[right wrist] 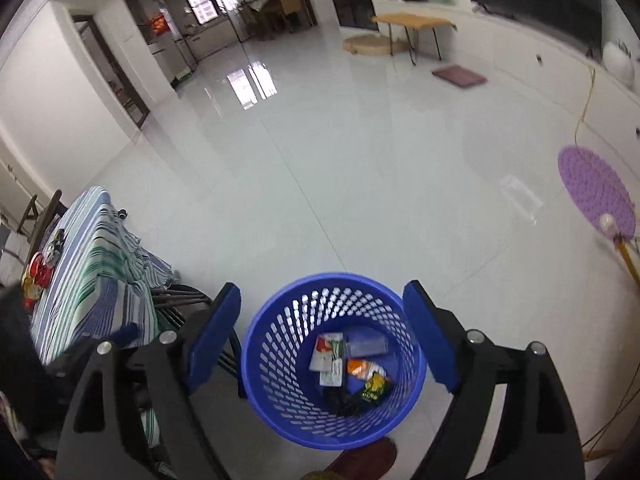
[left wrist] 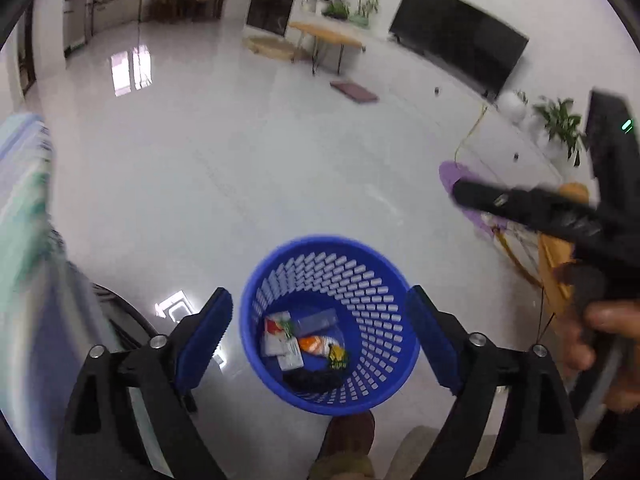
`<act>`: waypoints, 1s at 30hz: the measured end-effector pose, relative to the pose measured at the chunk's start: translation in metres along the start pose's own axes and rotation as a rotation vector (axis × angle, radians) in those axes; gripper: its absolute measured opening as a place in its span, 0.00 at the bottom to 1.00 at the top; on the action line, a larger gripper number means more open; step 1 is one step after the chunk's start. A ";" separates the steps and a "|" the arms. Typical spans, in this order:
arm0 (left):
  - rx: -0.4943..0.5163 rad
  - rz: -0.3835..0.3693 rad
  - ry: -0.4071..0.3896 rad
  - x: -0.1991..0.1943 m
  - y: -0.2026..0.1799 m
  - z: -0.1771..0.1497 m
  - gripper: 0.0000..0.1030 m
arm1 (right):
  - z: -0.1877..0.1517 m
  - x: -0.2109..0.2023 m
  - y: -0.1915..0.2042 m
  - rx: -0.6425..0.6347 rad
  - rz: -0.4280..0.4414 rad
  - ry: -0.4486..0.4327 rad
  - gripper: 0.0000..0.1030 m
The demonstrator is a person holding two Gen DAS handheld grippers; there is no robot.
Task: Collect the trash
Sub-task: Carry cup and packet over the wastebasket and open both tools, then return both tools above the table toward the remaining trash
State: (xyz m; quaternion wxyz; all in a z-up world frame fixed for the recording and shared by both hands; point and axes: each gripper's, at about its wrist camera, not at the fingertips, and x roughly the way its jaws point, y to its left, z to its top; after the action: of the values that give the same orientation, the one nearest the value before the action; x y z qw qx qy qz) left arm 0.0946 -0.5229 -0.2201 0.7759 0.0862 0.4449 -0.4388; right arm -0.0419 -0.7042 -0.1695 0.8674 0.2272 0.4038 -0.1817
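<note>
- Blue plastic basket (right wrist: pixel 334 360) stands on the pale floor (right wrist: pixel 360 184), and both my claws hang above it.
- Inside the basket lie the wrappers (right wrist: pixel 352 368), already collected.
- My right gripper (right wrist: pixel 328 336) is wide open and holds nothing; my left gripper (left wrist: pixel 320 336) is the same.
- Beside the basket is the striped tablecloth (right wrist: pixel 100 280); more trash may be there.
- Risk, I think: the basket is light, so a careless low swing may tip it and spill the wrappers.
</note>
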 end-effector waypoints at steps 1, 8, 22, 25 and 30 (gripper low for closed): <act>-0.004 0.006 -0.024 -0.013 0.001 0.002 0.87 | 0.001 -0.002 0.006 -0.012 -0.003 -0.010 0.78; 0.003 0.060 -0.049 -0.059 0.007 0.016 0.88 | -0.002 -0.024 0.038 -0.037 -0.016 -0.053 0.79; -0.017 0.128 -0.022 -0.154 0.064 -0.040 0.89 | -0.059 -0.064 0.148 -0.257 -0.062 -0.087 0.89; -0.098 0.245 -0.037 -0.193 0.119 -0.067 0.91 | -0.071 -0.051 0.243 -0.396 0.097 -0.027 0.93; -0.335 0.513 -0.044 -0.249 0.244 -0.107 0.92 | -0.094 0.002 0.378 -0.533 0.229 0.091 0.95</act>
State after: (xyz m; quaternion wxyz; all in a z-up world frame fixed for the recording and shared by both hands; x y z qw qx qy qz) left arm 0.1591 -0.1700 -0.1556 0.8741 0.0571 0.4581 -0.1511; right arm 0.0895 -0.3396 -0.1314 0.8924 0.0431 0.4473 0.0402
